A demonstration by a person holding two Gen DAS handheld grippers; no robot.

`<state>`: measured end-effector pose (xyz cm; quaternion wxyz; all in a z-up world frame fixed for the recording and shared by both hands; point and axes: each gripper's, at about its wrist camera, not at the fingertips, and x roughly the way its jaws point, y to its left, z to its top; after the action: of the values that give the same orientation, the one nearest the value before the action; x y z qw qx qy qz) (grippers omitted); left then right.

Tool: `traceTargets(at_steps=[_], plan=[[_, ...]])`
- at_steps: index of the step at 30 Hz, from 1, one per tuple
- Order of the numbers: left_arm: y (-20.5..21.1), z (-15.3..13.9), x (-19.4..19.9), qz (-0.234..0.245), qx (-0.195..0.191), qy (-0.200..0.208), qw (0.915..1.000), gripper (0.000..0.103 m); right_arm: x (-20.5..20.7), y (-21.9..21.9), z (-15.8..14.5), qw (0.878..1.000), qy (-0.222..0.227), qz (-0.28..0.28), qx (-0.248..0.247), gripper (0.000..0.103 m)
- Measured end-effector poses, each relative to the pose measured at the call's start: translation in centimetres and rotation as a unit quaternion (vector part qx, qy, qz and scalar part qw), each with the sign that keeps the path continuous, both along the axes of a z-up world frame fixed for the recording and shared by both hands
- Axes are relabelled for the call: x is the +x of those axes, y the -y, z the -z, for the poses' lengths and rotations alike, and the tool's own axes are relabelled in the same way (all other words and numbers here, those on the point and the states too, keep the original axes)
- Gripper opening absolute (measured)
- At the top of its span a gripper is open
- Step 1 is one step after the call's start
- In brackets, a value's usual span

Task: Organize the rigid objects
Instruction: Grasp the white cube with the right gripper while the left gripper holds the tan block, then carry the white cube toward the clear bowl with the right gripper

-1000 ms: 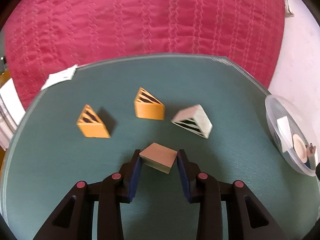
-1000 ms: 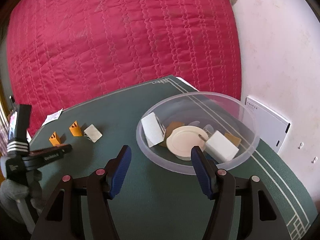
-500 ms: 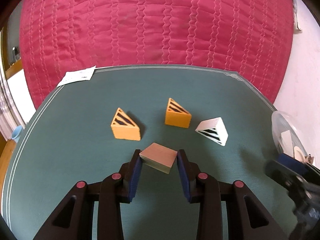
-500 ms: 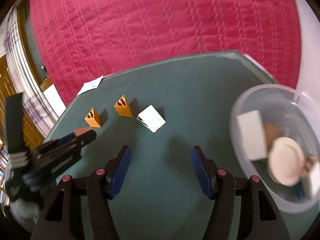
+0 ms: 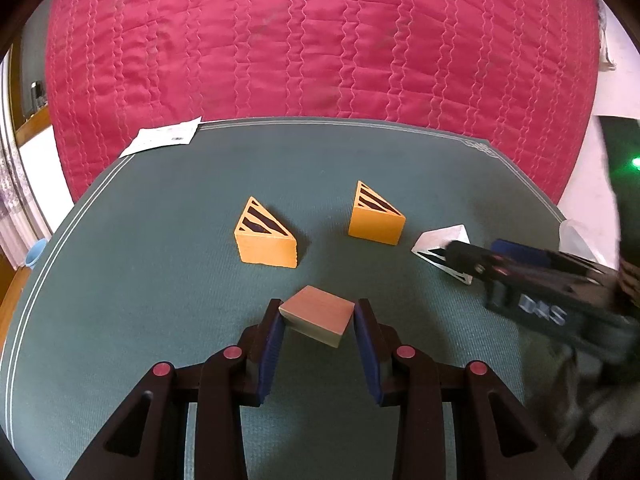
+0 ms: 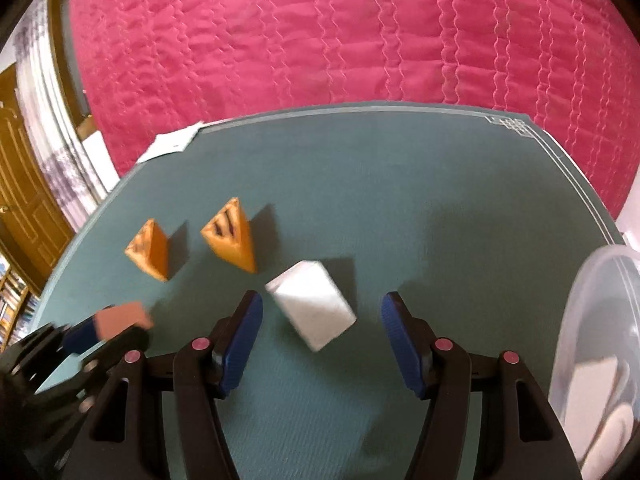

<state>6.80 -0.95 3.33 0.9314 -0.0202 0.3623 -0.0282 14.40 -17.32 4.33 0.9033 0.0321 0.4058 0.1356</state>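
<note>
While the left gripper [image 5: 318, 330] pinches a tan block [image 5: 318, 314] between its blue pads, holding it just over the green bench [image 5: 160, 320], the left wrist view shows two orange wedges [image 5: 266, 240] [image 5: 376, 216] standing apart from each other further out, striped faces up, and a white wedge [image 5: 440, 242] to their right, partly covered by the blurred right gripper [image 5: 476, 260] coming in from that side. A paper slip [image 5: 164, 140] lies at the far left corner, with a red quilt [image 5: 320, 40] hanging behind. The block sits skewed in the pads, one corner toward the camera, which looks secure enough for carrying, and its place short of the wedges suggests it is meant to join their row. From the right wrist view, the right gripper [image 6: 322, 320] is spread wide and empty, its jaws straddling the white wedge [image 6: 312, 306] without touching it, so the wedge rests on the bench between them; this lines up for a grasp, probably to straighten it against the orange pair [image 6: 150, 254] [image 6: 232, 240] to its left. A clear bowl [image 6: 580, 320] with more pieces sits at the right edge, and the left gripper [image 6: 92, 332] with its block [image 6: 122, 318] shows blurred at lower left.
</note>
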Motion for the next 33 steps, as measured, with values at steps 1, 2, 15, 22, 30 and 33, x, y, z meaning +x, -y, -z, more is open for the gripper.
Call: traceTargets(at_steps=[1,2,15,22,30,33], plan=[[0.0,0.0,0.0,0.0,-0.001,0.0,1.0,0.038,0.4,0.0,0.1,1.0,-0.005,-0.001,0.002,0.063],[-0.1,0.0,0.0,0.0,-0.003,0.0,1.0,0.038,0.8,0.0,0.2,1.0,-0.01,-0.004,0.005,0.063],[-0.2,0.2,0.0,-0.001,-0.007,-0.004,1.0,0.038,0.9,-3.2,0.5,0.997,-0.003,-0.045,-0.058,0.037],[-0.2,0.1,0.0,-0.005,-0.01,-0.004,0.9999,0.038,-1.1,-2.7,0.4,0.999,-0.008,-0.038,-0.033,0.035],[-0.2,0.0,0.0,-0.006,-0.011,-0.002,0.9999,0.038,-4.0,-1.4,0.3,1.0,-0.011,-0.015,-0.003,0.035],[-0.3,0.0,0.0,-0.006,-0.011,-0.002,0.9999,0.038,-5.1,-0.9,0.3,1.0,-0.01,-0.006,0.005,0.034]])
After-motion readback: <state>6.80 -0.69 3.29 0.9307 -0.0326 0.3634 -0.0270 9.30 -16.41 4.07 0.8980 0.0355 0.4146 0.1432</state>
